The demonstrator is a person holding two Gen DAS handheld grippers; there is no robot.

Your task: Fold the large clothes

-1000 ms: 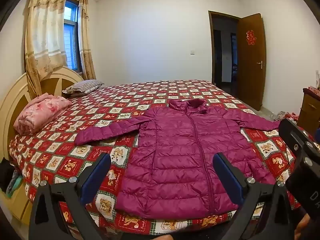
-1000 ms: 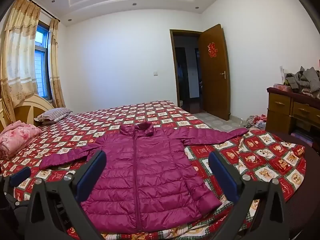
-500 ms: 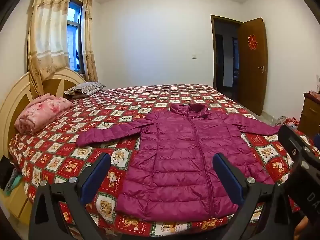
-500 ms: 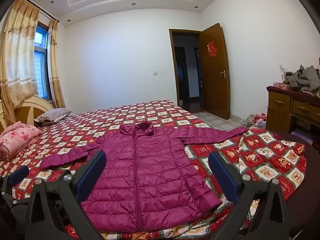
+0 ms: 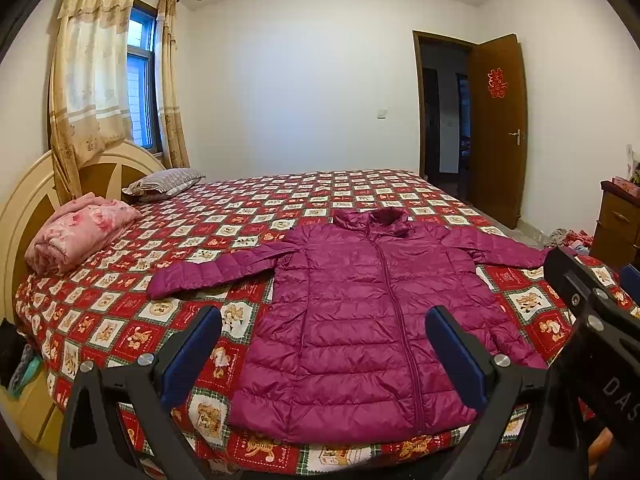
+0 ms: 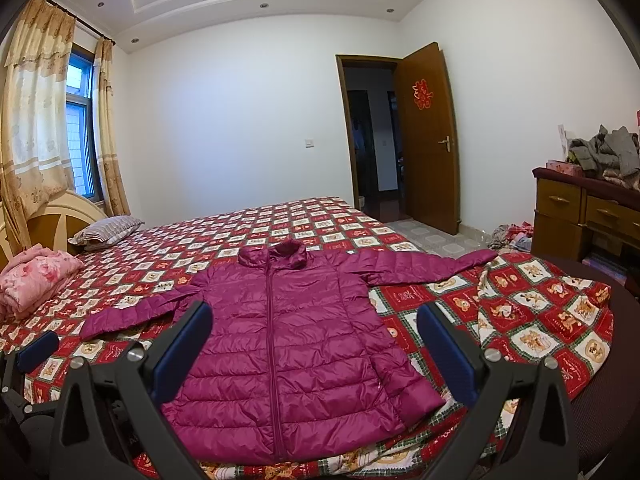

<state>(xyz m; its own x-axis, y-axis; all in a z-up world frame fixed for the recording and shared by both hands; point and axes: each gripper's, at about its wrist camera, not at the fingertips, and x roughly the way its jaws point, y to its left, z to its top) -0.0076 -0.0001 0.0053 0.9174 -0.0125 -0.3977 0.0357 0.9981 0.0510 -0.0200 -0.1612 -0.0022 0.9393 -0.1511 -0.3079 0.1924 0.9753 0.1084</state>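
Observation:
A magenta quilted puffer jacket (image 5: 360, 312) (image 6: 288, 340) lies flat and zipped on the bed, front up, collar away from me, both sleeves spread sideways. My left gripper (image 5: 322, 354) hovers open above the bed's near edge, in front of the jacket's hem, holding nothing. My right gripper (image 6: 314, 354) is also open and empty, held just short of the hem. In the left wrist view the right gripper's body (image 5: 592, 320) shows at the right edge; in the right wrist view a blue pad of the left gripper (image 6: 38, 350) shows at the far left.
The bed (image 5: 280, 208) wears a red and white checked cover. A folded pink blanket (image 5: 76, 236) and a striped pillow (image 5: 164, 184) lie by the headboard. A wooden dresser (image 6: 580, 216) piled with grey clothes stands at the right; loose clothes lie on the floor before it. An open door (image 6: 428, 140) is behind.
Both views have tilted upward a little, so the jacket sits lower in the frames. Both grippers stay open and the jacket has not moved.

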